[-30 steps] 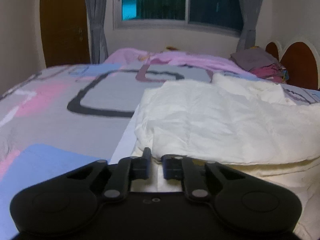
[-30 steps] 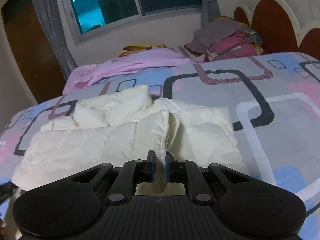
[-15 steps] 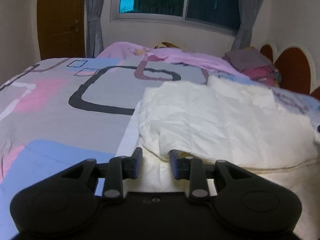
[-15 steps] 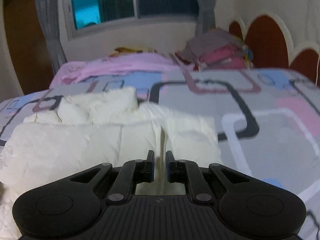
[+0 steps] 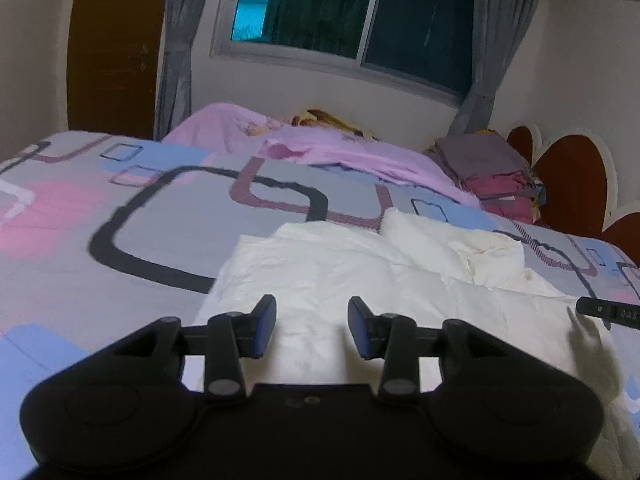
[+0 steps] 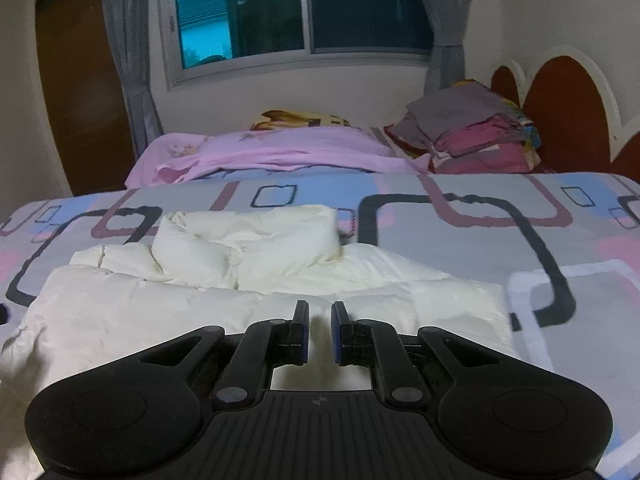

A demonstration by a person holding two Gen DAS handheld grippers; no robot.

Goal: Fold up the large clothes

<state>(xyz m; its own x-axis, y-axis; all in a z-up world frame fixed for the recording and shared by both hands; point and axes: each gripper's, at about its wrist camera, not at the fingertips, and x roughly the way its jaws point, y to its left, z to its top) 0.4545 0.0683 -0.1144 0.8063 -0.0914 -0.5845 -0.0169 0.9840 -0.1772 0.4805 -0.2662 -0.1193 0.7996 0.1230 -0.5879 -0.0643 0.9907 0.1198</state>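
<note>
Jacket (image 6: pixel 248 304), puffy cream thing, lies folded on the bedspread (image 6: pixel 460 240); left gripper (image 5: pixel 311 326) opening with nothing in it, right gripper (image 6: pixel 320 334) a narrow gap, nothing pinched.

You are looking across a wide bed (image 6: pixel 460 256) covered by a grey quilted spread printed with pink and blue patches and dark rounded-square outlines. A puffy cream-white padded garment (image 6: pixel 240 280) (image 5: pixel 360 272) lies folded on its near part. Towards the far edge, a crumpled lilac-pink sheet (image 6: pixel 272 150) (image 5: pixel 320 148) stretches across, and beside the headboard rests 1 stack of folded grey and magenta clothes (image 6: pixel 476 136) (image 5: pixel 492 172).
</note>
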